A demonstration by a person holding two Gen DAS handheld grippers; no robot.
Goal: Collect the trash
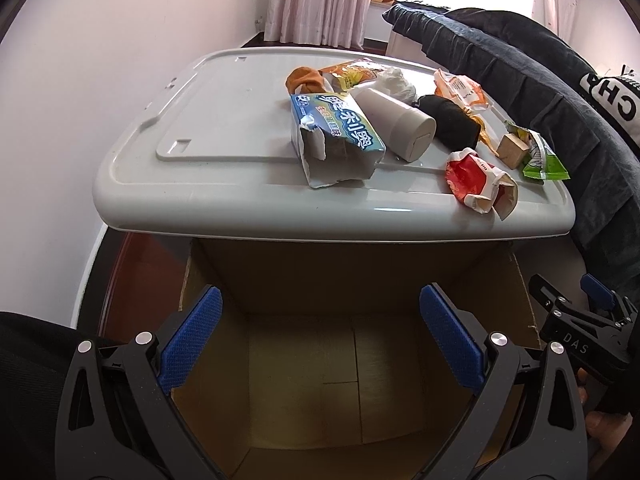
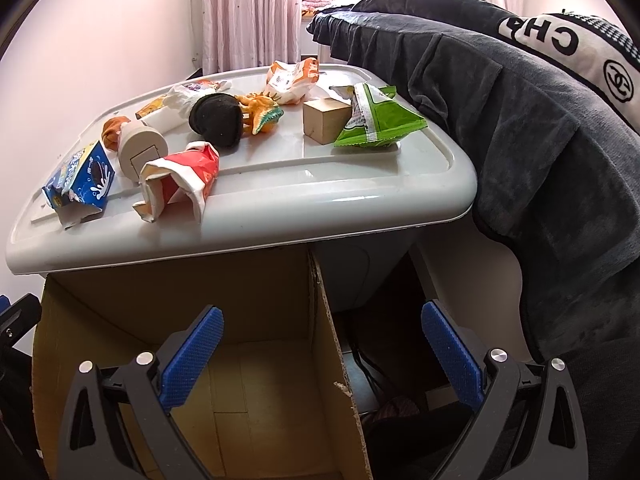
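Both grippers spread, empty: left gripper [image 1: 320, 332], right gripper [image 2: 322, 354], hovering over open brown cardboard box [image 1: 304, 360], nothing in it yet. Trash on grey plastic bin lid [image 1: 240, 200]. Risks we see:
- crumpled red paper carton [image 2: 180, 180] near lid edge, a nudge drops it outside box
- white paper cup [image 1: 394, 124] on its side, may roll
- wooden cube [image 2: 326, 120], orange toy dinosaur [image 2: 262, 114] likely not trash, mis-grab possible

Lid [image 1: 248, 200]: I see pale grey.
Snack box [image 1: 340, 136]: blue, white lettering.
Wrapper [image 2: 180, 180]: red and white.
Packet [image 2: 376, 120]: green.
Sock [image 2: 218, 120]: black.
Fingers [image 2: 192, 360]: blue, my end.
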